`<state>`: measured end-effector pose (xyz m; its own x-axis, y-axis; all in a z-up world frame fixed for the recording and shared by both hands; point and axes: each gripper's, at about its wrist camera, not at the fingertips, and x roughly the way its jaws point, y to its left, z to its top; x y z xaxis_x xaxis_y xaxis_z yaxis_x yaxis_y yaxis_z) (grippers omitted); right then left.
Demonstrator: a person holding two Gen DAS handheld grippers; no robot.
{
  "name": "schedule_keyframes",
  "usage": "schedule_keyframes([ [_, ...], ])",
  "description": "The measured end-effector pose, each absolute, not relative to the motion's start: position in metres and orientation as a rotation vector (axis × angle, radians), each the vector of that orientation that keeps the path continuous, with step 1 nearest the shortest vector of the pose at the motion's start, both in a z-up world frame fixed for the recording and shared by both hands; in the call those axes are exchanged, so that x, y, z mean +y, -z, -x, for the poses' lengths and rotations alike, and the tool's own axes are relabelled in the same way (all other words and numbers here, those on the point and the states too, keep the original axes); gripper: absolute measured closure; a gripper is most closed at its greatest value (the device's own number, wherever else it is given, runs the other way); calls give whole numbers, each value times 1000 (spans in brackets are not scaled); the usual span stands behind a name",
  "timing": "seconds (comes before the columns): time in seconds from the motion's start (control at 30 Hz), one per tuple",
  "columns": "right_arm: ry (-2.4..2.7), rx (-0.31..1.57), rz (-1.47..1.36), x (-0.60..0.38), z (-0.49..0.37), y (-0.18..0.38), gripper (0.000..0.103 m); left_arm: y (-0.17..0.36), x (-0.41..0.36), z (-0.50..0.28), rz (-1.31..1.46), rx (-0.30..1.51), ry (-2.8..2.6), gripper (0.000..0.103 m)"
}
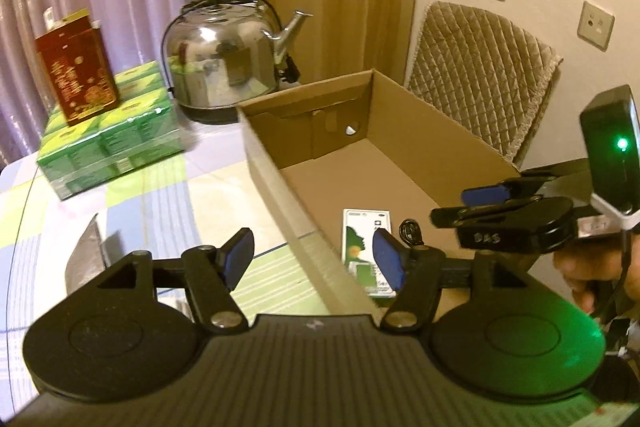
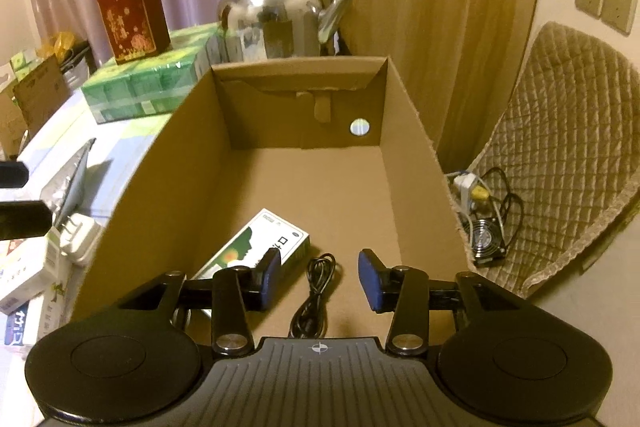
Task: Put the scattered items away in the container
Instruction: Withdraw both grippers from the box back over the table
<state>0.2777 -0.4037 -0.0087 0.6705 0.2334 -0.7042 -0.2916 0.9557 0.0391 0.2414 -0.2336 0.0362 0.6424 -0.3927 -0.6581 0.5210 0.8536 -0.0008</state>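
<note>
An open cardboard box (image 2: 160, 195) stands on the table; it also shows in the left wrist view (image 1: 276, 183). Inside lie a green-and-white carton (image 2: 260, 247) and a coiled black cable (image 2: 316, 291); the left wrist view shows the carton (image 1: 364, 243) and the cable (image 1: 410, 231) too. My right gripper (image 2: 320, 277) is open and empty, just above the cable inside the box. It appears in the left wrist view (image 1: 460, 205) over the box's near right corner. My left gripper (image 1: 314, 261) is open and empty, straddling the box's left wall.
A white charger plug (image 2: 78, 235), a silver pouch (image 2: 66, 179) and small cartons (image 2: 24, 279) lie left of the box. Behind stand a steel kettle (image 1: 224, 63), green tissue packs (image 1: 112, 131) and a red box (image 1: 76, 67). A padded chair (image 2: 568, 147) is at right.
</note>
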Motion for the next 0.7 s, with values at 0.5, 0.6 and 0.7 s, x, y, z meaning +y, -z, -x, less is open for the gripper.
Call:
schedule_keyframes([
  [0.5,-438,618,17,-340,-169,-54,38,-32,-118,-167,-161,718,350,33],
  [0.6,-467,621,16,-324,-148,-51,36,-27,-91,-149,-154,733,305,27],
  [0.7,-493,636,15,-311,-132,-44,26,-19,-66,-131,-141,753,276,25],
])
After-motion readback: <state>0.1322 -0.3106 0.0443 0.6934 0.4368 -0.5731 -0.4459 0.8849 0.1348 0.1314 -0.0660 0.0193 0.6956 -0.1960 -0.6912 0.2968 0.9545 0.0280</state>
